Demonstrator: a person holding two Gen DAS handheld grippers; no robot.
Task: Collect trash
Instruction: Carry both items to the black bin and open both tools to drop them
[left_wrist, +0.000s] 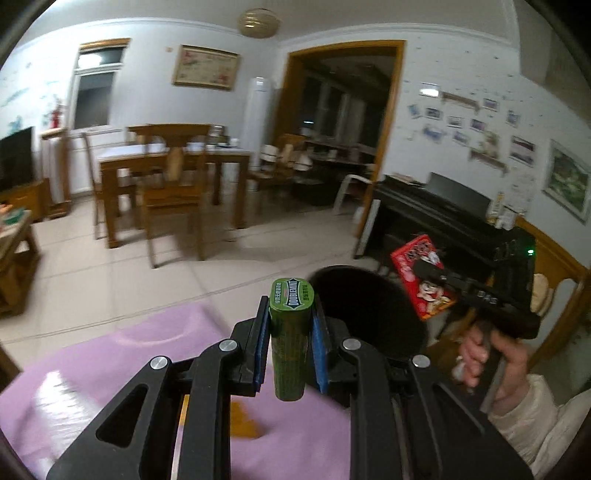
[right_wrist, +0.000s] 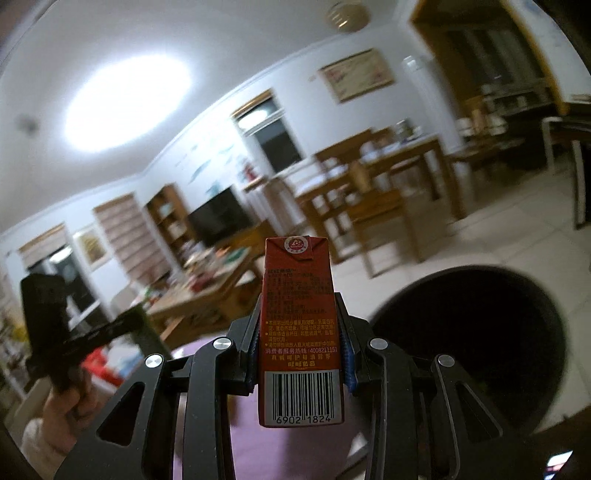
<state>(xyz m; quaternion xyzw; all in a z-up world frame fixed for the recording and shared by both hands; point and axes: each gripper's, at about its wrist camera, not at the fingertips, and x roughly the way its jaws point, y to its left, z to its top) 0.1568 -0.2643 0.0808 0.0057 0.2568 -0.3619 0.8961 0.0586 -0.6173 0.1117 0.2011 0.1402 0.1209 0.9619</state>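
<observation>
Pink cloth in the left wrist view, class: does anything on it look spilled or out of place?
Yes. An orange-brown patch lies on the pink cloth, below the left gripper. It looks like a stain or scrap, but blur hides which.

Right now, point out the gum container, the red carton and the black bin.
gum container (left_wrist: 290, 332), left wrist view, green side wall
red carton (right_wrist: 298, 314), right wrist view, printed back face
black bin (right_wrist: 480, 354), right wrist view, dark inside
</observation>
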